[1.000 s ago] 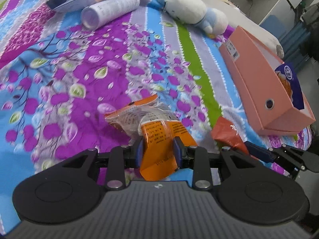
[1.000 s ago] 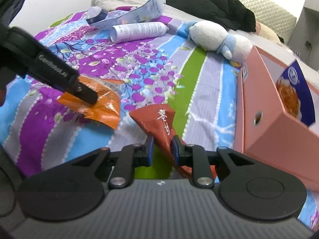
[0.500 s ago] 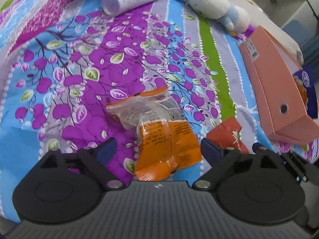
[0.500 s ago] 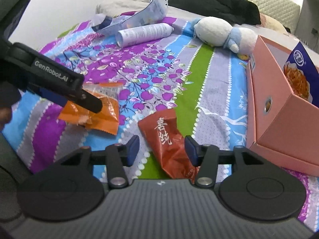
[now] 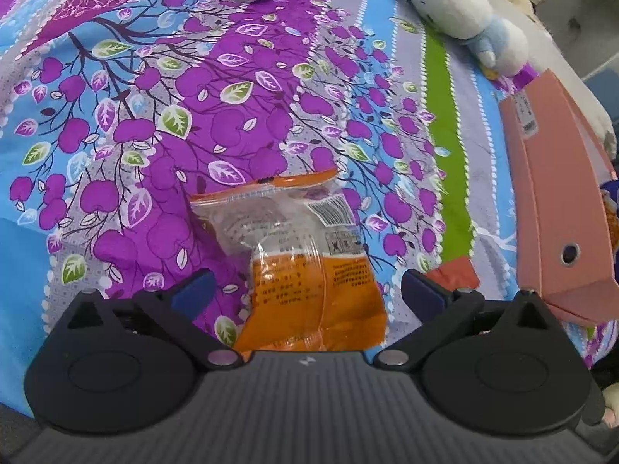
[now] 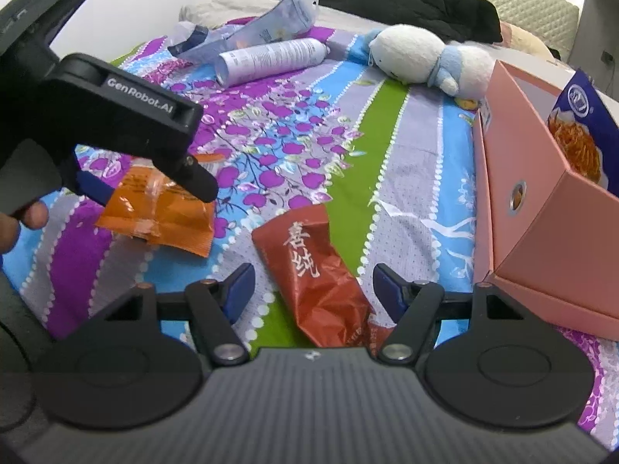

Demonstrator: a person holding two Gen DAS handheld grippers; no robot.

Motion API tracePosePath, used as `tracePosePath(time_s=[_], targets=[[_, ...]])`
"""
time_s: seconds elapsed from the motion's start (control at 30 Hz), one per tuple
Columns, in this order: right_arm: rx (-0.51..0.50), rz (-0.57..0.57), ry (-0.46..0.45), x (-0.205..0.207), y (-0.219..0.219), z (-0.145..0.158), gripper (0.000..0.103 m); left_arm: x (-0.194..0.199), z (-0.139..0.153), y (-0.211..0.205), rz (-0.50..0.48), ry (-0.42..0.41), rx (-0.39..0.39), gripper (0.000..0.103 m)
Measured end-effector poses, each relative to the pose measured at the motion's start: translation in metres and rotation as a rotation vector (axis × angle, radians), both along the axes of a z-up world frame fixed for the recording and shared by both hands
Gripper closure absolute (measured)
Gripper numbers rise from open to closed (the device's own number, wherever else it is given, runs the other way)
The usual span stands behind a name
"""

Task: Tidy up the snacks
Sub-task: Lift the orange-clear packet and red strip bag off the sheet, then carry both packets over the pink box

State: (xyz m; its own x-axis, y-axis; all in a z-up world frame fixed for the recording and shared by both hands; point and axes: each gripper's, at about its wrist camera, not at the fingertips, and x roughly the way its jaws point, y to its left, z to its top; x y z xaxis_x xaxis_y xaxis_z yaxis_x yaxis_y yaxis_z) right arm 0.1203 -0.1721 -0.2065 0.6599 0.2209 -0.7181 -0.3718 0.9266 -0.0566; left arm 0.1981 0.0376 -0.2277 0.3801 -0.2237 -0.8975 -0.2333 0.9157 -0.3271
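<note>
Here, on the floral bedspread (image 5: 162,123), the left gripper (image 5: 305,294) stands released, jaws spread wide and just opened further, with the orange snack packet (image 5: 309,270) lying flat between the pads, touching neither. The packet is clear plastic at its far end, with an orange seal strip and a barcode, and solid orange with fine print at its near end. A second ago the pads pinched that orange end.

Right of it, the right gripper (image 6: 313,290) is likewise released, jaws just opened; the red snack packet (image 6: 313,266) lies between the pads, creased, white characters on its face, untouched. Earlier it was clamped.

Further right sits the pink cardboard box (image 6: 541,208), a blue snack bag (image 6: 584,131) standing inside it.
</note>
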Motion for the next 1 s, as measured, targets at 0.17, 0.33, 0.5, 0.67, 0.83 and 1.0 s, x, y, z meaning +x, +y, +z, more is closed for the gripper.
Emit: tracePosePath(time_s=[0.17, 0.33, 0.5, 0.67, 0.83, 1.0], targets=[[-0.012, 0.01, 0.029, 0.002, -0.001, -0.012, 0.033, 0.006, -0.003, -0.011, -0.014, -0.014, 0.083, 0.0], [0.015, 0.01, 0.044, 0.006, -0.004, -0.016, 0.033, 0.006, -0.006, -0.028, -0.078, -0.03, 0.195, 0.001], [0.024, -0.017, 0.062, 0.009, -0.007, -0.01, 0.05, -0.002, -0.006, -0.034, -0.116, -0.068, 0.265, 0.013], [0.02, -0.047, 0.058, 0.008, -0.006, -0.002, 0.064, -0.009, 0.004, -0.03, -0.133, -0.104, 0.24, 0.025], [0.065, -0.1, 0.046, 0.011, -0.012, 0.015, 0.066, -0.012, 0.026, -0.029, -0.138, -0.16, 0.206, 0.028], [0.079, -0.13, 0.002, 0.01, -0.017, 0.042, 0.067, -0.009, 0.062, -0.032, -0.153, -0.221, 0.176, 0.028]])
